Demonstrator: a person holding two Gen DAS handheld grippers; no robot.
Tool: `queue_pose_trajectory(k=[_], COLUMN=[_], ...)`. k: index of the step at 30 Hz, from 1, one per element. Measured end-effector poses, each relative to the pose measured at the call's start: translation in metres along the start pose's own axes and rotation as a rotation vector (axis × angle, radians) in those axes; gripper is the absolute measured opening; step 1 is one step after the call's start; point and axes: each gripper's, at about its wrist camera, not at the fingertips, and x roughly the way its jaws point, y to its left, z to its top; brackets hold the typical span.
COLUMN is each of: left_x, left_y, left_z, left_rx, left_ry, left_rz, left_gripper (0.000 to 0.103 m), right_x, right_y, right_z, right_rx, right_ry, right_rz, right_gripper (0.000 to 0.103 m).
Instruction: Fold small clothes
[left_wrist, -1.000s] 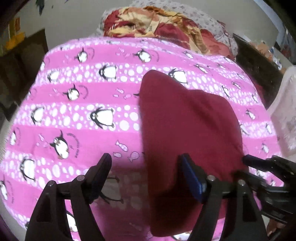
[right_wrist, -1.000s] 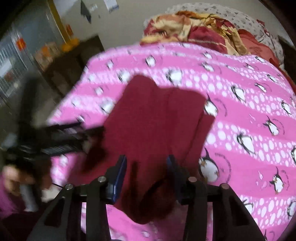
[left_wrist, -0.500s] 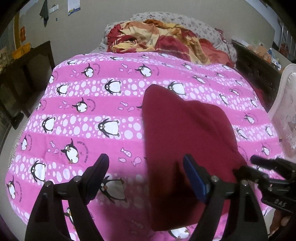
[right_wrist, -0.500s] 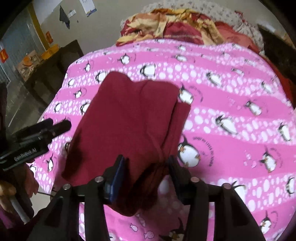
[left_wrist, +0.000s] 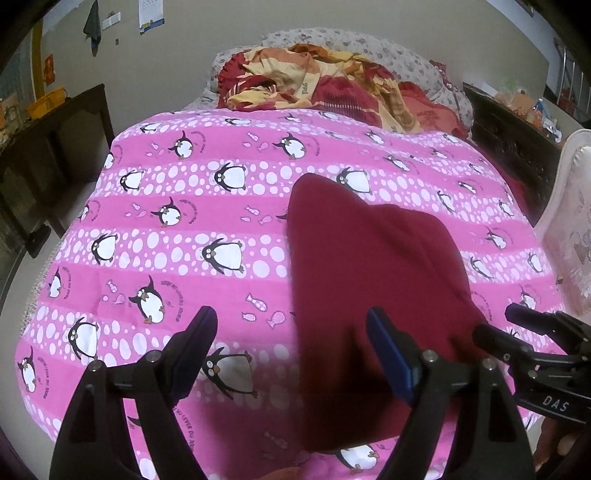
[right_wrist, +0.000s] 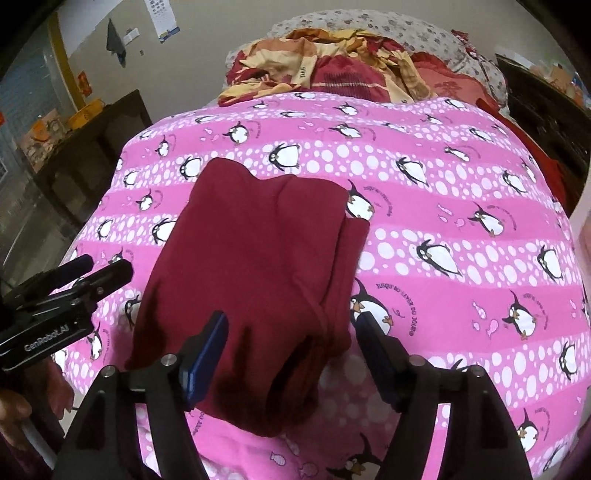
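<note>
The folded dark-red cloth garment (right_wrist: 255, 266) lies at frame centre on the pink penguin-print bedspread (right_wrist: 461, 221). The right hand-held gripper (right_wrist: 291, 354) is opening over its near edge, holding nothing; the left hand-held gripper (left_wrist: 291, 347) stands wide and empty. Best lift both clear without snagging the fold.

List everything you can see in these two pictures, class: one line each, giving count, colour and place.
garment: one, dark red, folded, lying on the bedspread
bedspread: one, pink with penguins, covering the bed
blanket: one, red and yellow, crumpled at the bed's far end
cabinet: one, dark, left of the bed
left gripper: one, black, open, garment's left edge between its jaws
right gripper: one, black, jaws opening, over the garment's near end
</note>
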Motion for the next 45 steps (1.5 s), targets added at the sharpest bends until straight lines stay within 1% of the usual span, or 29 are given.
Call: queue_pose_trajectory(k=[13, 45], left_x=[-0.003, 0.005], left_y=[-0.002, -0.004], left_z=[0.004, 0.004], left_rx=[0.008, 0.005], left_ry=[-0.018, -0.013], left_rz=[0.016, 0.026], left_gripper=[0.082, 0.082], right_x=[0.006, 0.02], right_y=[-0.003, -0.004], right_z=[0.004, 0.005], right_rx=[0.025, 0.039], right_ry=[0.006, 0.043], right_rz=[-0.04, -0.037], right_gripper=[0.082, 0.085])
